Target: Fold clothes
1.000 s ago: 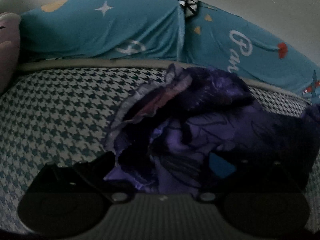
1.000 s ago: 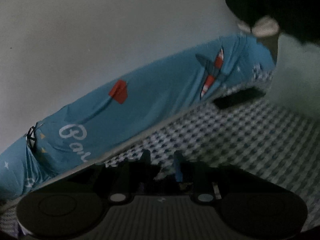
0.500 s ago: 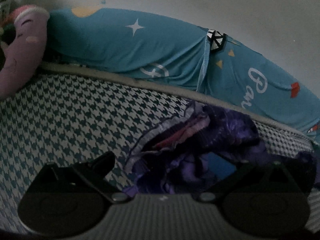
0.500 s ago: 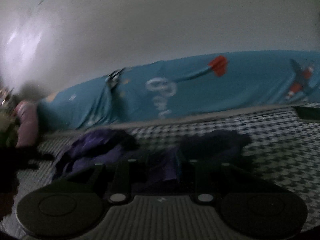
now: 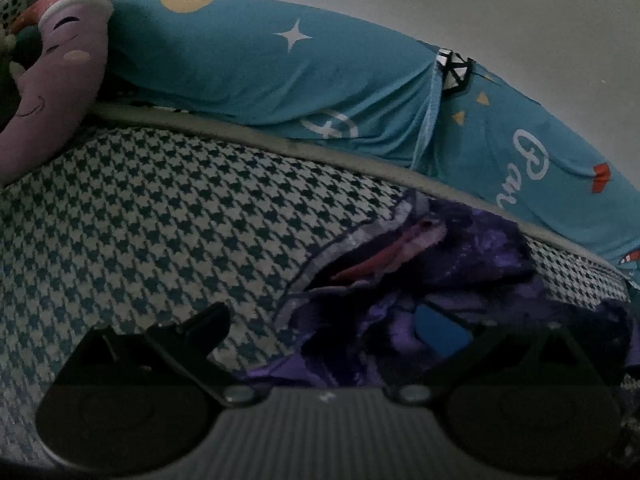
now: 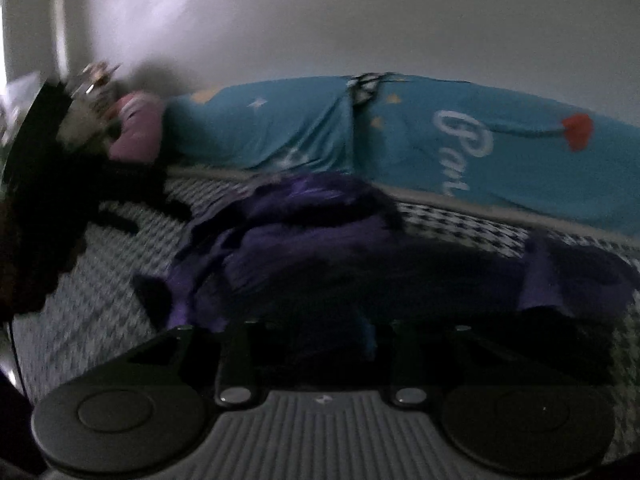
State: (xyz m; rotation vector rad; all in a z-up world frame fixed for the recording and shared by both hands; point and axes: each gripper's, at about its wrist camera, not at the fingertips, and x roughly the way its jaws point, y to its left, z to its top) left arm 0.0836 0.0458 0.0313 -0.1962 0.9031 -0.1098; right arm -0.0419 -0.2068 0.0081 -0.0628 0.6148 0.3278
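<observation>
Garment (image 5: 460, 280), purple, lies crumpled on the check bed (image 5: 160, 220) by the teal pillow (image 5: 280, 72). R gripper (image 6: 316, 340) has swung from the wall onto it, jaws opening, cloth between; pinch unclear. L gripper (image 5: 328, 332) wide open, holds nothing. Only L view shows the plush (image 5: 52, 92) sharply.

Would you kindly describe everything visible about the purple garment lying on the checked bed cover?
The purple garment is a crumpled, unfolded heap of dark violet, slightly shiny fabric with a pale lilac ruffled edge and a pinkish streak inside an open fold. It lies on the houndstooth bed cover, near the teal printed pillows along the wall. The right wrist view, blurred, shows it sprawled sideways in front of that gripper. Finger contact is too dark to judge.
</observation>
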